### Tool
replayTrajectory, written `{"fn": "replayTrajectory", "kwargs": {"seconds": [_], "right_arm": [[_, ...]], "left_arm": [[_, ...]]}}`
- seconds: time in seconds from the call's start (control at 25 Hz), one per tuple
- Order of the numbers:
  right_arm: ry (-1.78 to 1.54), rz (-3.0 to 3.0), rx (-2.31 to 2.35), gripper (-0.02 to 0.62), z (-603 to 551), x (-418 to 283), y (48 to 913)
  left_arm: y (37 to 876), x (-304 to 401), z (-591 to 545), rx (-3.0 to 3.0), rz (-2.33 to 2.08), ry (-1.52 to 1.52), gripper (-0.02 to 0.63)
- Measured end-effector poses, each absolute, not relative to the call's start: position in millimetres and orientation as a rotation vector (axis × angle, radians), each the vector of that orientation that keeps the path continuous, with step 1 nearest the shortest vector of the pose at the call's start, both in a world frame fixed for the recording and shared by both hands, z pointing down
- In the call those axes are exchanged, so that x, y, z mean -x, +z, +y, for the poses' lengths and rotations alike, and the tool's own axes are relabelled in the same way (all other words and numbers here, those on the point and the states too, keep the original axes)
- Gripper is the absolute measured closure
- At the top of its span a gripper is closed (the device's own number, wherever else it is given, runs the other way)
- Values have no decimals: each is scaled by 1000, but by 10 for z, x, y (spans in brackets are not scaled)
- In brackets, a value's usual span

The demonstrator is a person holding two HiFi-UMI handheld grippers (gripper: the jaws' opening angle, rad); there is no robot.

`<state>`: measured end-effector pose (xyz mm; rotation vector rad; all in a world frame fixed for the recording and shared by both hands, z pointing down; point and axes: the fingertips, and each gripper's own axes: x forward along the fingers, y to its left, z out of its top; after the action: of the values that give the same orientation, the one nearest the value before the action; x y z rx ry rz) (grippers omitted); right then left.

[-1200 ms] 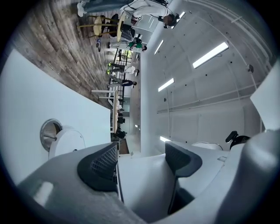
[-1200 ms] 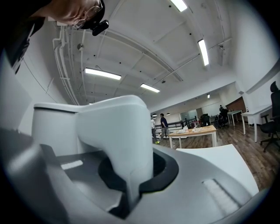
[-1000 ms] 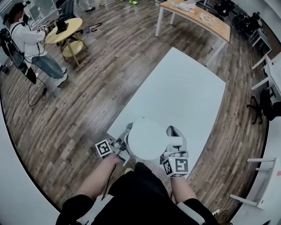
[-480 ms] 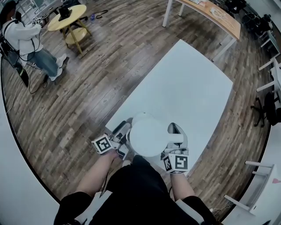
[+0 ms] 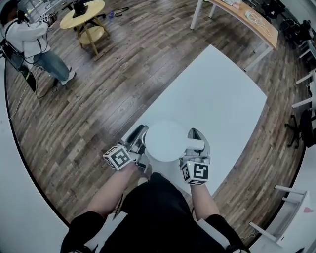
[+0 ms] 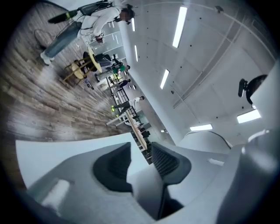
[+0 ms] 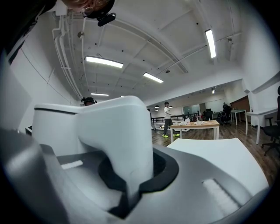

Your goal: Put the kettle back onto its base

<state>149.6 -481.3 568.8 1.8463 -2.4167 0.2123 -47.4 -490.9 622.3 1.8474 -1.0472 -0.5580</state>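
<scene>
Photographer: Rolled over since a second ago, the left gripper [image 5: 138, 134] now shows a second face of its marker cube [image 5: 117, 158]. Its jaws have just been closing.

Desk: Closing on what?

Photographer: Nothing. In the left gripper view the dark pads [image 6: 169, 161] stand partly apart, with only the far room showing between them. The gripper lies just beside the left flank of the kettle [image 5: 165, 141]. I cannot tell whether it touches.

Desk: Where is the kettle?

Photographer: The kettle is white, seen lid-up from above, at the near end of the white table [image 5: 224, 104] and between the two grippers. The right gripper [image 5: 196, 141] is clamped on its handle [image 7: 118, 135]. The right gripper view shows both jaws pressed against that white handle, with the kettle's body just behind it to the left.

Desk: Is it set down or lifted?

Photographer: I cannot tell. From the head view the lid covers whatever lies beneath, and neither gripper view shows the underside.

Desk: What is in the background?

Photographer: A wood-plank floor [image 5: 98, 99] surrounds the table. A person [image 5: 29, 37] stands at the far upper left, near a round yellow table [image 5: 84, 9]. A long wooden desk [image 5: 247, 17] runs across the top right, well apart from the kettle.
</scene>
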Motion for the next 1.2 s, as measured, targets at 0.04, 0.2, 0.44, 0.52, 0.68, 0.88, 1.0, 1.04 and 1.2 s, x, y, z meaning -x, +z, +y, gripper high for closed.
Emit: {"fn": "replayTrajectory", "kwargs": {"seconds": [0.04, 0.2, 0.44, 0.52, 0.68, 0.88, 1.0, 1.04, 1.2], "right_arm": [[217, -2419, -1845, 589, -4837, -1485, 5697], [162, -2439, -1822, 590, -4939, -1446, 5658], [114, -2452, -1759, 589, -5084, -1323, 5715], [125, -2453, -1766, 589, -5130, -1298, 5737], [121, -2453, -1770, 591, -5182, -1302, 5740], [93, -2446, -1777, 591, -5201, -1358, 5747], [91, -2438, -1787, 591, -5205, -1410, 5780], [90, -2433, -1792, 591, -5198, -1425, 5788], [83, -2434, -1795, 591, -5172, -1444, 5786]], "left_arm": [[6230, 503, -4936, -1861, -1072, -550, 533], [6211, 404, -5002, -1977, -1038, -462, 607], [6302, 464, -5264, -1963, -1075, -436, 608], [6290, 483, -5358, -1977, -1073, -421, 609], [6277, 466, -5422, -1991, -1051, -415, 611], [6291, 389, -5443, -2001, -1020, -440, 611], [6328, 332, -5455, -2004, -1003, -440, 611], [6337, 315, -5455, -2005, -998, -438, 611], [6316, 275, -5463, -2023, -973, -436, 611]]}}
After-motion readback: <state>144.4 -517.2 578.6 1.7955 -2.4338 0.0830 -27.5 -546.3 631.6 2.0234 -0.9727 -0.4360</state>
